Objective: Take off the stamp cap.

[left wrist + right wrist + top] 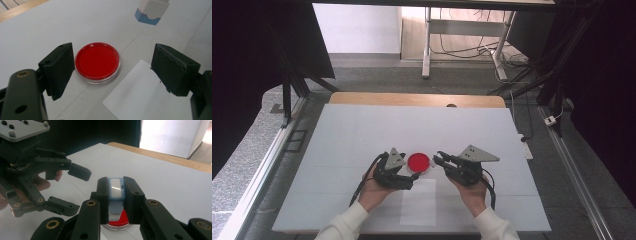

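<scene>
While right hand-held gripper [116, 195] clamps one blue-white block [115, 188], left hand-held gripper [112, 72] spread, flanking one red dish [97, 62].

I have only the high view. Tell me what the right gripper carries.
Observer: The right gripper is shut on a small white and blue stamp, seen between its jaws in the right gripper view.
Operator: Report the left gripper's jaws.
Observer: The left gripper is open; its jaws stand wide apart with nothing between the pads.
Operator: Say where the red ink pad sits against those jaws.
Observer: The red ink pad lies on the table just beside the left-hand jaw in the left gripper view, with the white paper below the other jaw.
</scene>
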Action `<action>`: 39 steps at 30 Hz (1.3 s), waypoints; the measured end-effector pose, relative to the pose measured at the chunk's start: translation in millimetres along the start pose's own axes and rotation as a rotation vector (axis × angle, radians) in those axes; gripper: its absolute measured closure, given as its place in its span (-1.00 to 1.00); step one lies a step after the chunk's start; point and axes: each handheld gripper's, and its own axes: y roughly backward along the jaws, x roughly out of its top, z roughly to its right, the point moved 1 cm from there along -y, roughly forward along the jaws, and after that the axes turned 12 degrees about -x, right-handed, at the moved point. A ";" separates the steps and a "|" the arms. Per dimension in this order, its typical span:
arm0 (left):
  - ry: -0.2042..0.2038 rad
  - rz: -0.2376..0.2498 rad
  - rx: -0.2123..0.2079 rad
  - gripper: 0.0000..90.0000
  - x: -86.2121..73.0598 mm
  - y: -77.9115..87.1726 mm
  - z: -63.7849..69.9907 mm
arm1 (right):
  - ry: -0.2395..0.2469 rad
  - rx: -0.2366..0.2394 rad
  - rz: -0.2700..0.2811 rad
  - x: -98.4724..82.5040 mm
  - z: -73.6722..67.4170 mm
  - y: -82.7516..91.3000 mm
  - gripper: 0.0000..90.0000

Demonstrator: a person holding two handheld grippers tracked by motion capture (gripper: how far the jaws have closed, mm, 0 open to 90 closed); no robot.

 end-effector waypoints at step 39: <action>-0.055 -0.016 -0.011 -0.47 8.2 -27.1 17.1 | -0.006 0.011 -0.007 -6.5 -8.0 -5.5 0.67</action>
